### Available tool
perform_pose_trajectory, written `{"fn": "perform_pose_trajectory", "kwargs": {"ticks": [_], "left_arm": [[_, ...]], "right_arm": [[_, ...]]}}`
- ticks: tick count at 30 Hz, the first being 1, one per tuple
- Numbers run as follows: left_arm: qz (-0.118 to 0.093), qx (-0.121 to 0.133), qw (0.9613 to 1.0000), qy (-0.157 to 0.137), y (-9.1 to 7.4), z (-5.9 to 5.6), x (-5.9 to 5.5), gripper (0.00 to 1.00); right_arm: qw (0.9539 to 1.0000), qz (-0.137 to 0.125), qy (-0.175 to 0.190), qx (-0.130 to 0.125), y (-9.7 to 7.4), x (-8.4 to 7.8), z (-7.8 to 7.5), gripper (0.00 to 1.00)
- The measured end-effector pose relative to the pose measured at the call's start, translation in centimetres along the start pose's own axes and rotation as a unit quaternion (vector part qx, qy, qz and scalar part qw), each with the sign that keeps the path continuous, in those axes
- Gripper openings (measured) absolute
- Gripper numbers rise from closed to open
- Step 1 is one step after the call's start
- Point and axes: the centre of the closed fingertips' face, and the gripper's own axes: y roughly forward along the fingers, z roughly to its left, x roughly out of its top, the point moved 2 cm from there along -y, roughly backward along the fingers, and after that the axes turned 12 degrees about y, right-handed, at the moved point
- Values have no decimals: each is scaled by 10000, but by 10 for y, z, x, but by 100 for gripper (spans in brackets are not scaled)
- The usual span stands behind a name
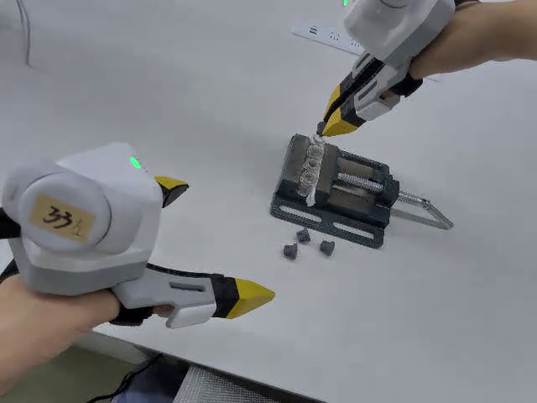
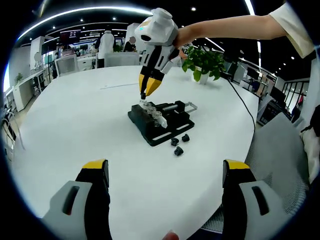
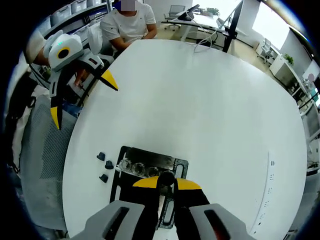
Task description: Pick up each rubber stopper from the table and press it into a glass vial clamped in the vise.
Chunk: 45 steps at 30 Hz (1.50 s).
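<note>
**Bench inventory: one vise, one row of vials, four stoppers**

We are listing one black vise (image 1: 352, 220) standing on the white table (image 1: 151, 75). It is clamping a row of clear glass vials (image 1: 311, 168) side by side between its cheeks. In the right gripper view we are counting three open vial mouths. We cannot tell whether any vial is plugged.

We are counting four small, stubby, dark grey stoppers. Three loose stoppers (image 1: 304, 237) are lying in a small cluster on the table just beside the vise's base, each apart from the others. One held stopper (image 3: 166, 178) is sitting between the yellow tips of the right gripper (image 1: 329, 128), whose jaws are pinching it with only a narrow gap between them. That stopper is hanging at the far end of the vial row, and we cannot tell whether it is touching the glass.

The left gripper (image 1: 214, 242) is gaping wide, gripping nothing, well apart from the vise.
</note>
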Motion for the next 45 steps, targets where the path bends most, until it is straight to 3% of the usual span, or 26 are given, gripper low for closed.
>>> {"fn": "perform_pose_trajectory", "kwargs": {"ticks": [25,30,45], "left_arm": [[-2,-14,10000,-68,0,-1,-6,93],[-10,-30,10000,-93,2,-3,-6,93],[-61,-62,9999,-75,5,-6,-3,93]], "right_arm": [[9991,334,-248,-56,7,-2,-5,5],[9989,442,-111,-112,8,-3,-3,5],[9943,546,792,-449,13,1,-11,5]]}}
